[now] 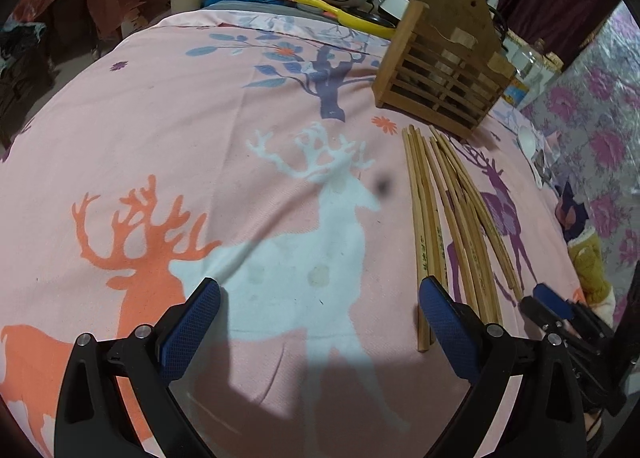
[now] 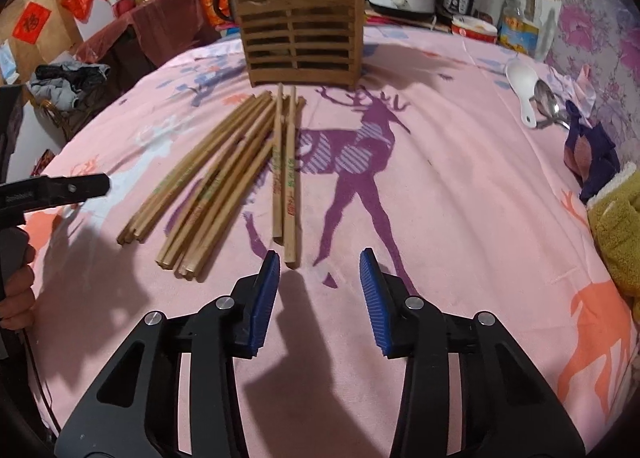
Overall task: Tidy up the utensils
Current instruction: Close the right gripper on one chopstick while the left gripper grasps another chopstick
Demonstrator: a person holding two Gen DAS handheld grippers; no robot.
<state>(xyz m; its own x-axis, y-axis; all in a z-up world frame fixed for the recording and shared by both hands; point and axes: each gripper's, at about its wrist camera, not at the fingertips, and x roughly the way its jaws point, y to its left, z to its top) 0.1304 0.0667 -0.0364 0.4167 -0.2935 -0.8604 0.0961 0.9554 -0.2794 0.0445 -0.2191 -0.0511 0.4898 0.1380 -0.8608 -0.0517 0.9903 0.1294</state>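
chopsticks (image 2: 224, 174) lie loose on the pink deer-print tablecloth (image 2: 460, 198), fanned out in front of the slatted wooden holder (image 2: 300, 38), which stands upright at the far side of the cloth. two printed chopsticks (image 2: 286, 182) lie side by side, slightly apart from the main bundle, their near ends just ahead of the right gripper (image 2: 320, 270). right gripper: blue pads spread with a clear gap, nothing between them, bare cloth beneath; pads touch no chopstick. left gripper (image 1: 320, 306): fingers spread wide, empty, above the white deer print; its right pad sits just beside the near ends of the leftmost chopsticks, contact cannot be told. in the right wrist view a hand (image 2: 16, 290) at the left edge grips the left gripper's handle. white plastic spoon (image 2: 522, 86) and metal spoon (image 2: 550, 104) lie together on the cloth, right of the holder, well apart from the chopsticks. holder slots: contents cannot be told. yellow towel (image 2: 616, 230) at the right edge of the cloth
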